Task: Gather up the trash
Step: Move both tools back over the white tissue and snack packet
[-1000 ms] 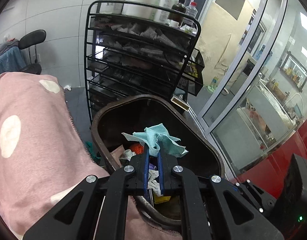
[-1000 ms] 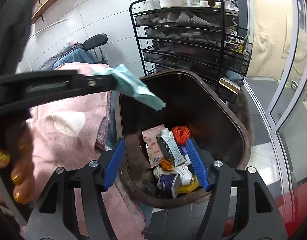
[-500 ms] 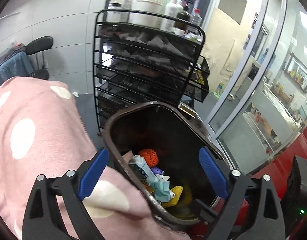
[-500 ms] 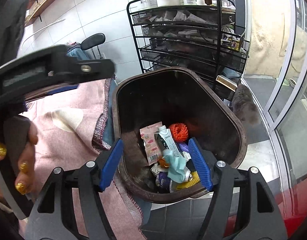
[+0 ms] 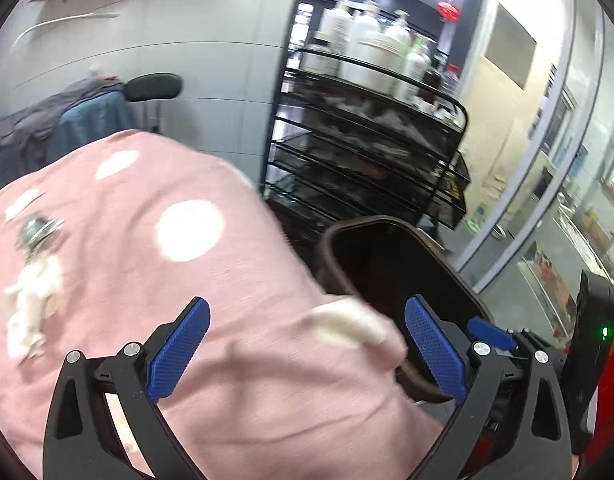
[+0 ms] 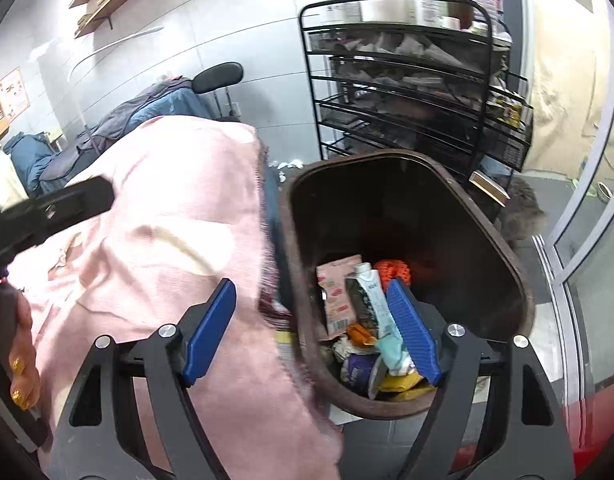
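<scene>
Matt brown plastic bin (image 6: 487, 216), fuzzy pink cloth blanket (image 5: 187, 300).

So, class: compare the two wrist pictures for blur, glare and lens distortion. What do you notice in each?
Left wrist view: motion blur smears the pink cloth and rack; ceiling lights flare. Right wrist view: sharper, the trash in the bin is distinct, though daylight at the right edge washes out. Both: fisheye bends straight lines, corners go dark.

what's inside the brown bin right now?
The brown bin holds a pink packet, a drink carton, an orange mesh ball, a teal tissue and yellow wrappers. Anything beneath that pile is covered.
</scene>
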### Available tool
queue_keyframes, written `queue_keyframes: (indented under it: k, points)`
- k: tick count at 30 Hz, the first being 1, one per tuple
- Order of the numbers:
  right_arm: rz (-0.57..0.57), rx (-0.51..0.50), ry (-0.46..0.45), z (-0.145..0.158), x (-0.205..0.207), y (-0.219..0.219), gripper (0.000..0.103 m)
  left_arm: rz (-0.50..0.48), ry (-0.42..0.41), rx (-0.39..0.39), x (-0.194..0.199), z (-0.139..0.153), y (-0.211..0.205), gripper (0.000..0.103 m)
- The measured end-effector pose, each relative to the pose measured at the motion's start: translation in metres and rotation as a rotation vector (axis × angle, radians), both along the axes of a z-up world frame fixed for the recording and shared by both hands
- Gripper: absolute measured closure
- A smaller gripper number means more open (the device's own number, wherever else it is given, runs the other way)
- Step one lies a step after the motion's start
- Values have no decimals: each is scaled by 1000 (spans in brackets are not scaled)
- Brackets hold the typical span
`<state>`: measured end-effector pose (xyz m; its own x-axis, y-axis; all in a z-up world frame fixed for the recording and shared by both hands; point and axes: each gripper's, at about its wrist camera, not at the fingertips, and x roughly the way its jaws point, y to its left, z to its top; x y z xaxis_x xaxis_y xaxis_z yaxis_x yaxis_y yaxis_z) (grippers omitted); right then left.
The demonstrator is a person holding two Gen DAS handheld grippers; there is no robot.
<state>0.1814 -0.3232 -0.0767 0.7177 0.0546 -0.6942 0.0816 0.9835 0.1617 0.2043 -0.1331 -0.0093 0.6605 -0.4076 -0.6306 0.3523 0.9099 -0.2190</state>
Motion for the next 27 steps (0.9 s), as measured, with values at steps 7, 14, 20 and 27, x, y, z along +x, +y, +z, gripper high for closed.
queue_keyframes:
  k: [7, 14, 20, 27]
  points:
    - [79, -19, -17, 10, 10, 37, 21, 105, 30, -41, -13, -6, 54, 6]
    - [201, -10, -33, 23, 24, 80, 18, 208, 55, -43, -25, -19, 104, 6]
    - [333, 46, -12, 33, 45, 122, 17, 311, 89, -23, -27, -31, 152, 6]
    - [405, 49, 17, 32, 55, 166, 15, 374, 113, 6, -18, -35, 189, 6]
